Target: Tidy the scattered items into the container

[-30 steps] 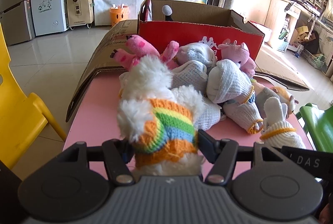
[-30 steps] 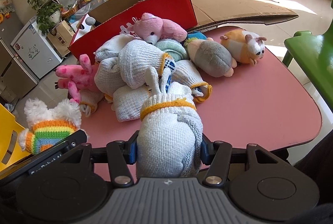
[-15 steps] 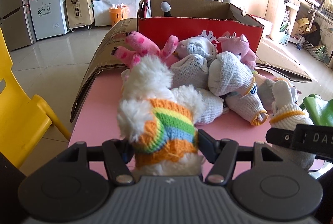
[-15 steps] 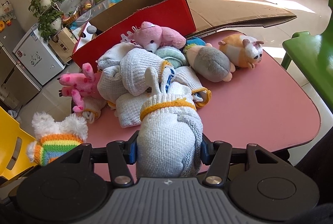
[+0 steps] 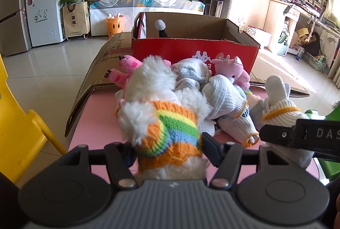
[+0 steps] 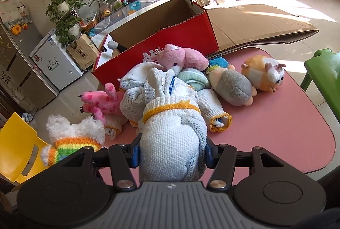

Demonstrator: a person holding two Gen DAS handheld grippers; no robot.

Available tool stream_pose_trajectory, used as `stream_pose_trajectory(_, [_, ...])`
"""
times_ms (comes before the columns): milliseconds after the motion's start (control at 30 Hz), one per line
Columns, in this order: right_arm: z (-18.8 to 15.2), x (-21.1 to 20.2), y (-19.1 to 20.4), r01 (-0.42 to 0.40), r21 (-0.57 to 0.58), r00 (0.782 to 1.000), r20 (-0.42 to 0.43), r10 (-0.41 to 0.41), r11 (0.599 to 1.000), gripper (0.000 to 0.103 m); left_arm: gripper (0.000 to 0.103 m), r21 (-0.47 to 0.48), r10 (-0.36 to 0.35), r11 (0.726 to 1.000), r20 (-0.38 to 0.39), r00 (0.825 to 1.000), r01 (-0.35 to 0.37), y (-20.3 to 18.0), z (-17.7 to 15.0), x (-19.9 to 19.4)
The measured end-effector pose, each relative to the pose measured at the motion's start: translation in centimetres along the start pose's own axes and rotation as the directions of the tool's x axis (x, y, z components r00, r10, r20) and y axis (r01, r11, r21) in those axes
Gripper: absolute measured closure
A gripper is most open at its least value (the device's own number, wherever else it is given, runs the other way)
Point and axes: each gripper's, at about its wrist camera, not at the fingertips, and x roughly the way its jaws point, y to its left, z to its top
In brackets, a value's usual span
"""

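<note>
My left gripper [image 5: 167, 152] is shut on a fluffy white plush in a rainbow sweater [image 5: 165, 120], held above the near edge of the pink table [image 5: 99, 127]. My right gripper [image 6: 172, 154] is shut on a rolled white knit glove with a yellow cuff [image 6: 172, 141]; that glove [image 5: 282, 114] also shows at the right of the left wrist view. The open red cardboard box [image 5: 191, 52] stands beyond a heap of white gloves [image 6: 136, 97] and pink plush toys [image 6: 182, 56]. A small grey-topped object [image 5: 160, 24] lies inside the box.
A grey plush [image 6: 231, 86] and an orange-and-white hamster plush [image 6: 265, 71] lie at the right of the table. A yellow chair [image 5: 17, 122] stands to the left, a green chair [image 6: 325, 78] to the right. Flattened cardboard [image 6: 255, 24] lies behind the box.
Both grippers have risen a little with their loads, so the box opening shows more. The right gripper and its glove have moved further into the left wrist view.
</note>
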Motion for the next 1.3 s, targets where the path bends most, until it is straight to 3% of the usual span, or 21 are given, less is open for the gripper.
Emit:
stream_pose_trajectory(367, [3.8, 0.7, -0.3, -0.018, -0.085, 1.000, 0.008, 0.019, 0.996, 0.048, 0.042, -0.005, -0.059, 0.998, 0.055, 0.997, 0.059, -0.3, 4.1, 0.6])
stream_pose_trajectory(667, [6.3, 2.6, -0.3, -0.054, -0.090, 0.998, 0.005, 0.055, 0.994, 0.048, 0.044, -0.016, -0.079, 0.997, 0.097, 0.992, 0.081, -0.4, 6.8, 2.2])
stream_pose_trajectory(900, [8.6, 3.9, -0.3, -0.098, -0.073, 0.994, 0.049, 0.101, 0.993, 0.048, 0.044, -0.017, -0.104, 0.994, 0.163, 0.981, 0.108, -0.4, 9.4, 3.0])
stream_pose_trajectory(1033, [8.6, 4.7, -0.5, -0.082, -0.070, 0.996, 0.033, 0.085, 0.994, 0.048, 0.044, -0.050, -0.099, 0.993, 0.137, 0.986, 0.107, 0.6, 9.3, 4.1])
stream_pose_trajectory(1200, [8.2, 4.9, -0.7, -0.075, -0.075, 0.997, 0.019, 0.077, 0.994, 0.048, 0.043, -0.116, -0.089, 0.989, 0.050, 0.995, 0.094, 3.2, 7.5, 5.0])
stream_pose_trajectory(1300, [7.9, 5.0, -0.9, -0.073, -0.056, 0.997, 0.015, 0.074, 0.996, 0.048, 0.036, -0.131, -0.076, 0.988, 0.018, 0.997, 0.078, 4.5, 6.6, 5.0])
